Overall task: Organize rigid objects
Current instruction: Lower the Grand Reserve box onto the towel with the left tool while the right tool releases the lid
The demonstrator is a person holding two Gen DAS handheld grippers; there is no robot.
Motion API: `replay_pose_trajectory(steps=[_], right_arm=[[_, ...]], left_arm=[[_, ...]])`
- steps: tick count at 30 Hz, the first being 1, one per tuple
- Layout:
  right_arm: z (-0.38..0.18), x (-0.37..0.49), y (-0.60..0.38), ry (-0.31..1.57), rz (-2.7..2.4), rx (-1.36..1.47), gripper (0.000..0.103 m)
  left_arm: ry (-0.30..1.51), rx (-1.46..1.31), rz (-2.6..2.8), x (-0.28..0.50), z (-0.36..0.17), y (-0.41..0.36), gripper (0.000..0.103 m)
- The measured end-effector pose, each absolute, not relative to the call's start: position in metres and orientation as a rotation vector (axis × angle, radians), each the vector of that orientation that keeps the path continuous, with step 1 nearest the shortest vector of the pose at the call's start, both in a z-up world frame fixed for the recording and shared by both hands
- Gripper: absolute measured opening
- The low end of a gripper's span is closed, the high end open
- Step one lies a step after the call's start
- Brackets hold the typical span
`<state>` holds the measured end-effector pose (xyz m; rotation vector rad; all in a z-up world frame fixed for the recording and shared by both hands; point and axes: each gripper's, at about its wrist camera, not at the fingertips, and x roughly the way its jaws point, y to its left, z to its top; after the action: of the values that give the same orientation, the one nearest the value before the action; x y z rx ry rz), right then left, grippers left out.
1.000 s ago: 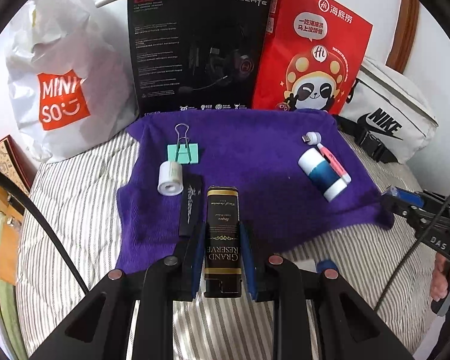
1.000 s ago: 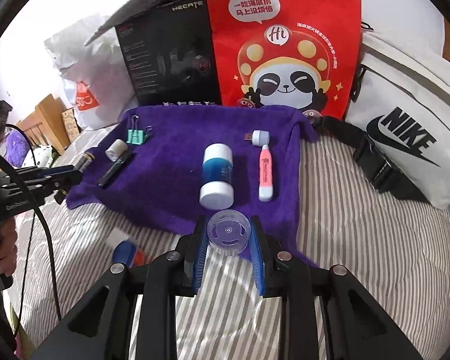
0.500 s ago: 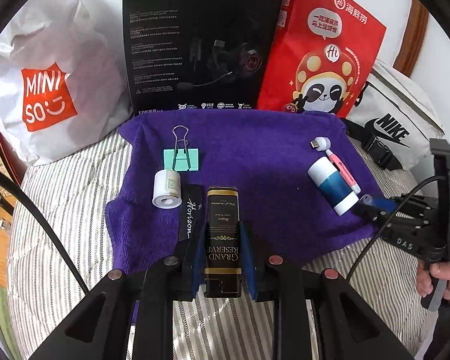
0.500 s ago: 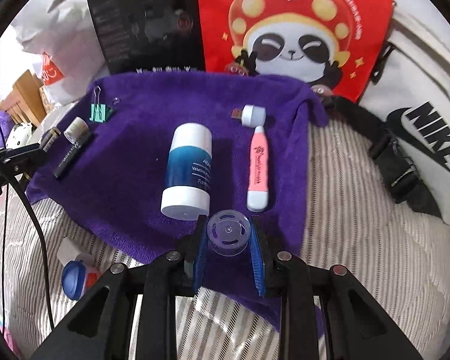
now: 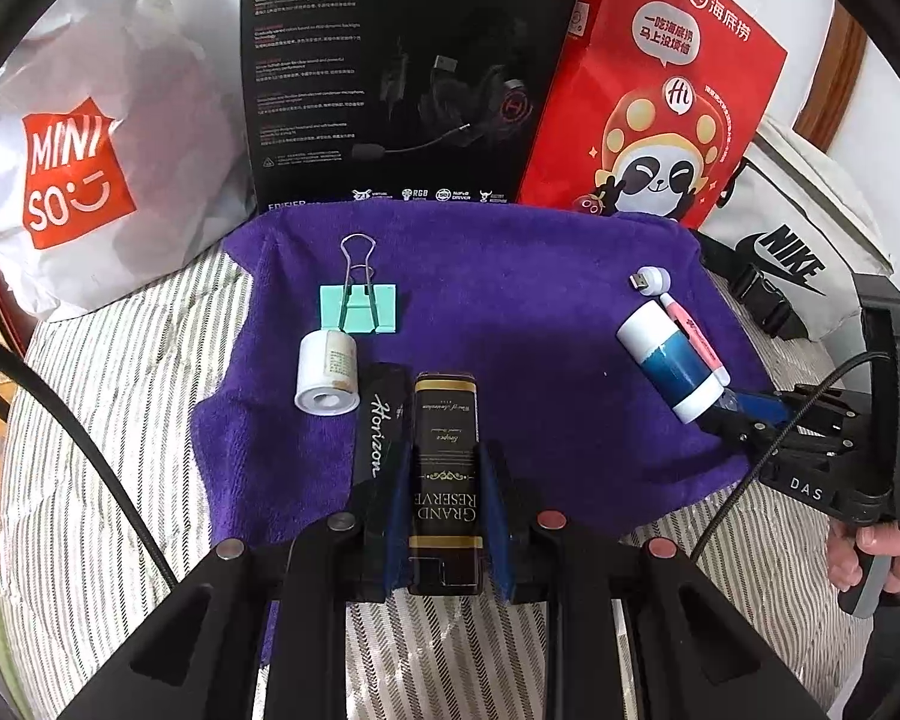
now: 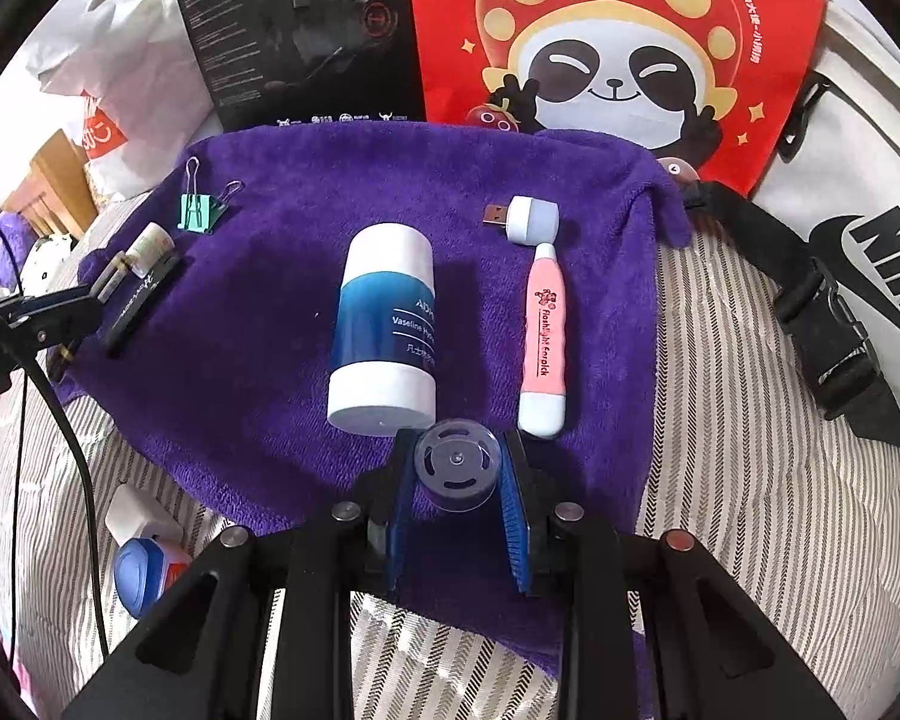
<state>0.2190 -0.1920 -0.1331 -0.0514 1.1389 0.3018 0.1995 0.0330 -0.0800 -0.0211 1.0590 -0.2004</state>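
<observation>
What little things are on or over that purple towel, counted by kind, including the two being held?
Bottles or tubes: 2, white bottle, blue Vaseline tube
Clips: 1, green clip
Black Horizon bar: 1
USB lamp: 1
Pink earpick: 1
Held: 2, Grand Reserve tin in left gripper, clear cap in right gripper
Total: 8

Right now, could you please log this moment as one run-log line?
left gripper: shut on Grand Reserve tin | right gripper: shut on clear round cap | both over purple towel
</observation>
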Motion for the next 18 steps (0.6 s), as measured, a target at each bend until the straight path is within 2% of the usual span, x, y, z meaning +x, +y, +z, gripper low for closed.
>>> replay_pose_trajectory(steps=[4,5,7,8,18], right_arm=[[-0.133,0.221,-0.194,1.147,0.31,-0.036,0.03],[-0.132,0.22,-0.194,1.145,0.308,-0.036,0.033],[-0.128,0.216,-0.193,1.136,0.303,-0.053,0.043],[-0.126,0.213,-0.192,1.128,0.296,-0.069,0.045],[-0.099,0.184,-0.208,1.073,0.243,-0.058,0.045]], left_arm=[[1.068,-0.025,-0.197,0.204,-0.084,0.033,0.022],[1.069,-0.029,-0.196,0.205,-0.085,0.033,0.022],[1.07,-0.043,-0.198,0.208,-0.087,0.035,0.022],[1.071,-0.051,-0.2,0.21,-0.088,0.035,0.022],[1.082,-0.044,-0.214,0.229,-0.099,0.023,0.022]])
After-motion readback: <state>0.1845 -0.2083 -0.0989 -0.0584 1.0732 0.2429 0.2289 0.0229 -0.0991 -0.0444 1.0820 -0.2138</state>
